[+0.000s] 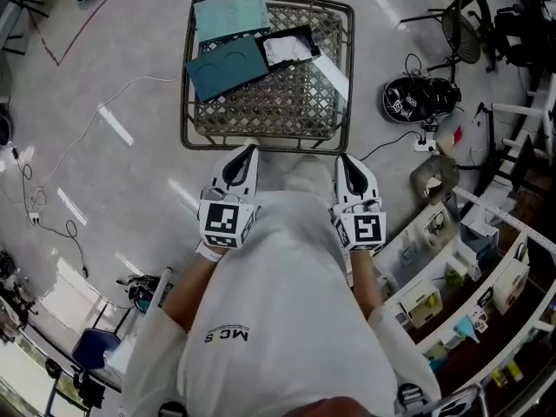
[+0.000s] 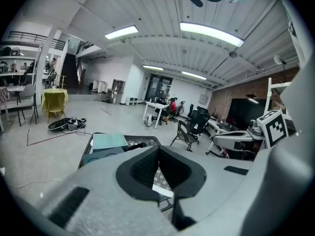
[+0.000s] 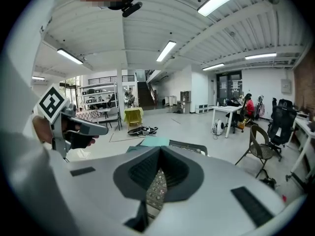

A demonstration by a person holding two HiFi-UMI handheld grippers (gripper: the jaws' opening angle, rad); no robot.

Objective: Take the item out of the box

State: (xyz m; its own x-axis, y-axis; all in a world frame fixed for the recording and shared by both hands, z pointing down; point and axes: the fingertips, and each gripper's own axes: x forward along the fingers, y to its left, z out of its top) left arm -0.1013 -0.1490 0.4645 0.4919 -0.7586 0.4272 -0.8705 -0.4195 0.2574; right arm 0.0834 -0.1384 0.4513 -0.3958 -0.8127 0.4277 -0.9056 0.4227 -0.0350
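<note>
A wicker-topped metal table [image 1: 287, 111] stands in front of me. On it lie a light teal box lid [image 1: 230, 14], a dark teal box [image 1: 228, 66] and a black open tray [image 1: 291, 46] with a white item inside. My left gripper [image 1: 249, 152] and right gripper [image 1: 342, 160] are held side by side near my chest, just short of the table's near edge. Both are shut and hold nothing. In the left gripper view the gripper [image 2: 158, 149] points over the teal lid [image 2: 109, 140]. In the right gripper view the gripper [image 3: 160, 149] hides most of the table.
A black helmet [image 1: 415, 98] lies on the floor at the right, with a folding chair [image 1: 465, 24] beyond it. White shelving [image 1: 469, 259] with small goods runs along my right side. Cables [image 1: 52, 163] trail over the floor at the left.
</note>
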